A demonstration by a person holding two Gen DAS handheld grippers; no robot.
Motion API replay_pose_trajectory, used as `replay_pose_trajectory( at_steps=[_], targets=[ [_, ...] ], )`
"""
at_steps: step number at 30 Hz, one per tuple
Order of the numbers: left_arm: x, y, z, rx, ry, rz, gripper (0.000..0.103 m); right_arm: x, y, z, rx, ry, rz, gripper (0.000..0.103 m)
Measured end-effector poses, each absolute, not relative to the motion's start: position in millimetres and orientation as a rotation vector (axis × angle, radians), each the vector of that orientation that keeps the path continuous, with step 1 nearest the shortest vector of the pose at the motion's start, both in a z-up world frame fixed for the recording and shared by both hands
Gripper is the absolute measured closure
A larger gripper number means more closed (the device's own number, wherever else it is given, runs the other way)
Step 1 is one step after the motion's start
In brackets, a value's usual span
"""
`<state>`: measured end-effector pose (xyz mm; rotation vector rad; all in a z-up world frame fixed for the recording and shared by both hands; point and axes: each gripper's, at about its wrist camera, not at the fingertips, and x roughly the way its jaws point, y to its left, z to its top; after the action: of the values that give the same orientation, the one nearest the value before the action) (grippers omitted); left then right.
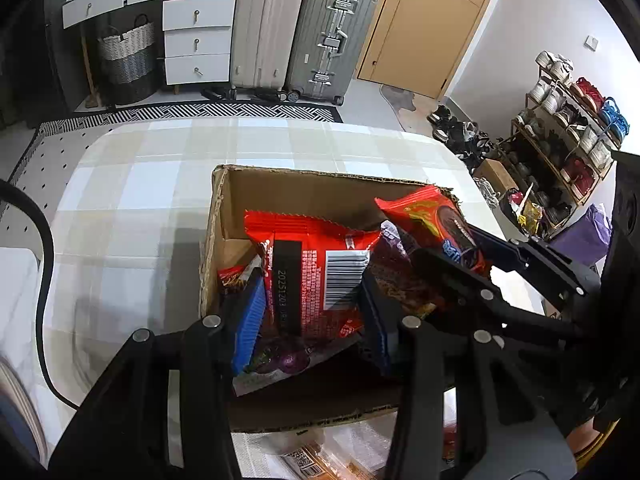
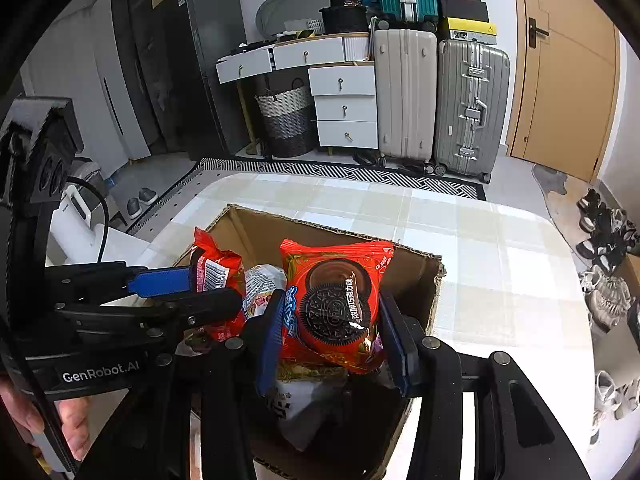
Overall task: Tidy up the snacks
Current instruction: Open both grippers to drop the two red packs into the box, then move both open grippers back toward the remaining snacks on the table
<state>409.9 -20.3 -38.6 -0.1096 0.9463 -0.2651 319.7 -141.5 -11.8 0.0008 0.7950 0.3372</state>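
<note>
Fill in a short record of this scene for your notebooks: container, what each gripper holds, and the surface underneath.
container: cardboard box, open at the top, snack packets inside
left gripper: shut on red barcode packet
right gripper: shut on red Oreo packet
surface: checked tablecloth

The right gripper [image 2: 332,332] was black with blue pads [image 2: 269,332]. Between them was a red cookie pack [image 2: 334,304] with a black cookie picture. The left gripper [image 1: 308,312] held a red pack [image 1: 316,276] with a white barcode. Below was a brown box [image 2: 420,276], on a white and green checked table [image 2: 500,264].
</note>
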Motion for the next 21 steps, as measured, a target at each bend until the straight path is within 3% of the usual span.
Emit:
replay_pose_trajectory(
  at_steps=[2,4,6,8,21],
  targets=[
    [410.5,-19.6,-38.9,-0.109,0.95,-0.265,0.059,320.2,-140.4,-11.8,-0.002,0.792,0.334,0.058],
    [410.3,-16.7,-39.3,-0.109,0.952,-0.25,0.049,318.9,-140.3,-11.6,0.0,0.786,0.329,0.058],
    [408.7,-10.1,-36.2,-0.139,0.925,-0.238,0.032,319.1,-141.3,-11.0,0.01,0.789,0.325,0.058],
    [407.5,-4.8,-33.8,-0.174,0.907,-0.253,0.027,319.2,-142.9,-11.1,0.02,0.792,0.328,0.058],
    [391.7,-8.5,-17.1,-0.172,0.882,-0.271,0.023,309.7,-142.2,-1.1,-0.005,0.754,0.326,0.052]
  ],
)
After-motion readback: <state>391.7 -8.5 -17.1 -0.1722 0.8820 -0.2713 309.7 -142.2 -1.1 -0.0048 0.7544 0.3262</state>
